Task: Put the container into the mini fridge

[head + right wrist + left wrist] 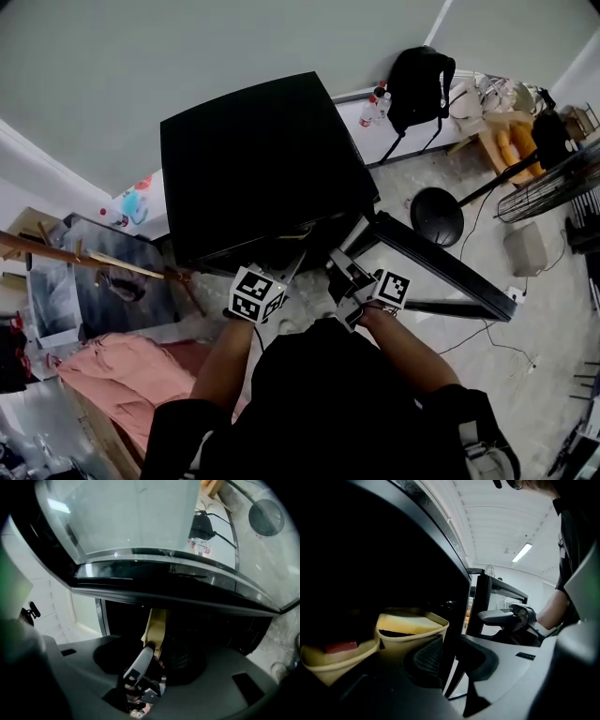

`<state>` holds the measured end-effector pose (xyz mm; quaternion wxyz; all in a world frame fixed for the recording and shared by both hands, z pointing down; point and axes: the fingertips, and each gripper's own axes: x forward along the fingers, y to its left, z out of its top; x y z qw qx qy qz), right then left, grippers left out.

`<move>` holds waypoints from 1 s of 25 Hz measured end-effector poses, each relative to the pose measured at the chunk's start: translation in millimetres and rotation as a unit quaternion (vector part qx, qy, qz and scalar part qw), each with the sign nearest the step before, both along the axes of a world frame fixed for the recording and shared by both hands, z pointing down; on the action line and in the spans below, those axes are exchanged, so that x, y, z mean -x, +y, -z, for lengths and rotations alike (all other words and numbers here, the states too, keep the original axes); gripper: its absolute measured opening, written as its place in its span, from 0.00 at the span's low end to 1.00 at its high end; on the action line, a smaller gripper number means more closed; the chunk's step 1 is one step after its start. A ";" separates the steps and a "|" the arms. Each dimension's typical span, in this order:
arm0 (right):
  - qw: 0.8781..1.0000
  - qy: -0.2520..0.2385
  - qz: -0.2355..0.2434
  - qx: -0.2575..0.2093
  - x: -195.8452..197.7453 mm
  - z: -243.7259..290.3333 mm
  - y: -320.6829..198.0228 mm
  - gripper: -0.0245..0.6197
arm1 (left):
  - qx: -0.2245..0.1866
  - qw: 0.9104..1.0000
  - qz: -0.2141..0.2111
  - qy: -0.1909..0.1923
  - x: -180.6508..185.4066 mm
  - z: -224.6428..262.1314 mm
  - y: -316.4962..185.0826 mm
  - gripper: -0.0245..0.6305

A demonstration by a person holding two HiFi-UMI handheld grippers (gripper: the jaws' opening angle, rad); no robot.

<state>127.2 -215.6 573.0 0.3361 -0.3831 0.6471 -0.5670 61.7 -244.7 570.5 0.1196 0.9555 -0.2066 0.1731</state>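
The container (410, 630), a beige paper bowl, is just inside the dark mouth of the mini fridge (253, 159). I cannot tell if it already rests on a shelf. The left gripper (449, 649) seems to pinch its near wall between narrow jaws, I think to carry it in level so that nothing spills. A pale yellow layer fills it almost to the rim; what it is I cannot tell. To its left, a second bowl (335, 660) holds something red (341, 646). The right gripper (152, 654) hovers at the opening with jaws spread and grips nothing. The door (441, 267) stands wide open, which gives room for both.
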 end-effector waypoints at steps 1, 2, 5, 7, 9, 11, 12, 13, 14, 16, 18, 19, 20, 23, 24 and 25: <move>1.000 0.000 0.000 -0.003 -0.2 1.8 1.9 0.37 | -0.001 1.000 -0.003 -0.003 -2.4 -1.2 -0.5 0.18; 1.000 -0.001 -0.001 -0.005 -0.7 3.4 3.9 0.37 | -0.002 1.000 -0.005 -0.006 -4.5 -2.3 -1.1 0.18; 1.000 0.001 -0.006 -0.008 -3.7 5.9 9.4 0.36 | -0.001 1.000 -0.003 -0.009 -8.4 -5.3 -3.6 0.17; 1.000 0.004 -0.009 -0.010 -6.3 6.9 13.4 0.35 | -0.001 1.000 0.002 -0.011 -9.4 -6.9 -5.1 0.17; 1.000 0.008 -0.010 -0.014 -7.6 10.3 17.7 0.35 | 0.000 1.000 0.006 -0.010 -10.2 -7.2 -6.1 0.17; 1.000 0.017 -0.009 -0.020 -8.2 13.5 21.9 0.34 | 0.002 1.000 0.011 -0.008 -10.0 -7.1 -6.6 0.17; 0.999 0.021 -0.008 -0.022 -8.8 14.5 23.8 0.34 | 0.003 1.000 0.014 -0.007 -9.5 -7.2 -6.7 0.17; 0.999 0.024 -0.007 -0.024 -9.2 15.5 25.6 0.34 | 0.005 1.000 0.017 -0.006 -8.8 -7.2 -6.9 0.17; 0.999 0.026 -0.006 -0.025 -9.3 16.6 27.2 0.34 | 0.007 1.000 0.021 -0.004 -7.9 -6.8 -6.9 0.17; 0.999 0.032 -0.002 -0.027 -8.7 18.4 30.4 0.34 | 0.008 1.000 0.025 -0.001 -5.9 -5.4 -5.0 0.17; 0.999 0.040 0.003 -0.030 -7.9 20.9 33.2 0.33 | 0.007 1.000 0.028 0.000 -4.6 -3.6 -1.1 0.17; 0.998 0.045 0.006 -0.033 -7.1 22.9 34.2 0.33 | 0.006 1.000 0.029 0.001 -3.8 -2.8 0.9 0.17; 0.998 0.050 0.009 -0.037 -5.9 25.2 35.3 0.33 | 0.006 0.999 0.032 0.002 -2.7 -2.0 2.7 0.17; 0.995 0.075 0.025 -0.056 0.5 34.7 39.4 0.32 | 0.004 0.999 0.042 0.008 2.2 2.9 9.4 0.17; 0.994 0.090 0.030 -0.063 3.1 38.5 40.8 0.32 | 0.003 0.999 0.046 0.011 4.1 5.9 11.6 0.17; 0.991 0.108 0.036 -0.068 6.0 41.8 41.7 0.32 | 0.002 0.999 0.050 0.015 6.2 9.6 13.5 0.17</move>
